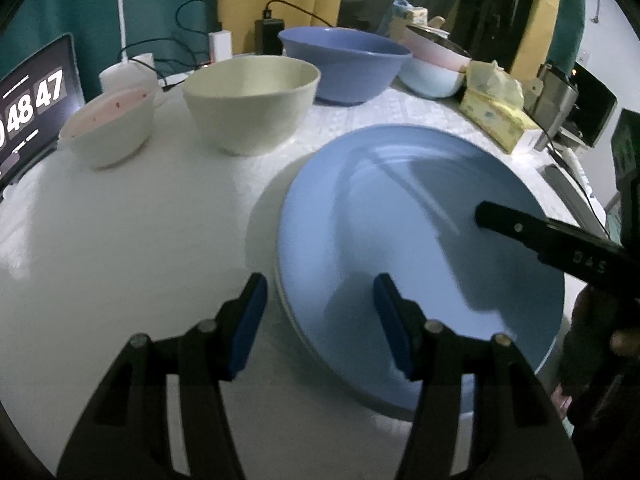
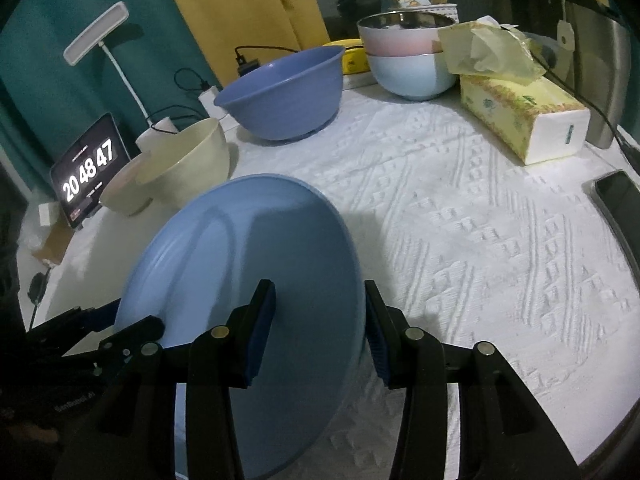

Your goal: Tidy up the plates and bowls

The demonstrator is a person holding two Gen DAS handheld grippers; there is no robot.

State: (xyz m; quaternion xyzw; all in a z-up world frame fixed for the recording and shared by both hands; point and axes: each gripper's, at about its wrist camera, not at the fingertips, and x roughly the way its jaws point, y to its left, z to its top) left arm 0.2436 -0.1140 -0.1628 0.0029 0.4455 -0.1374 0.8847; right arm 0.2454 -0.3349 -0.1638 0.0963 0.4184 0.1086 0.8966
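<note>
**Both grippers straddle the rim of a light blue plate**

In the left wrist view, the left gripper [image 1: 320,300] sits at the lower centre of the frame with its jaws apart. One blue-padded finger hangs over the white tablecloth [image 1: 120,240], the other over the inside of the round light blue plate [image 1: 400,240], so the plate's near-left rim lies between them. The pads do not press on the rim, and the gripper is open. The plate fills the lower right of this frame and seems to sit on a second, paler plate whose edge just shows beneath it.

The right gripper [image 2: 320,312] stands at the lower centre of the right wrist view, also with jaws apart. Its left finger is over the plate's surface and its right finger is just outside the rim. Whether the right pad touches the edge cannot be told. In the left wrist view one black finger of this gripper reaches in from the right edge over the plate.

Behind the plate, in the upper left of the left wrist view, stand a small pink-lined white bowl [image 1: 112,128], a cream bowl [image 1: 252,108] and a large blue bowl [image 1: 344,64]. A stack of pale bowls [image 2: 408,56] and a yellow tissue box [image 2: 516,116] sit at the upper right of the right wrist view. A tablet showing a clock [image 2: 90,170] stands at the left.
</note>
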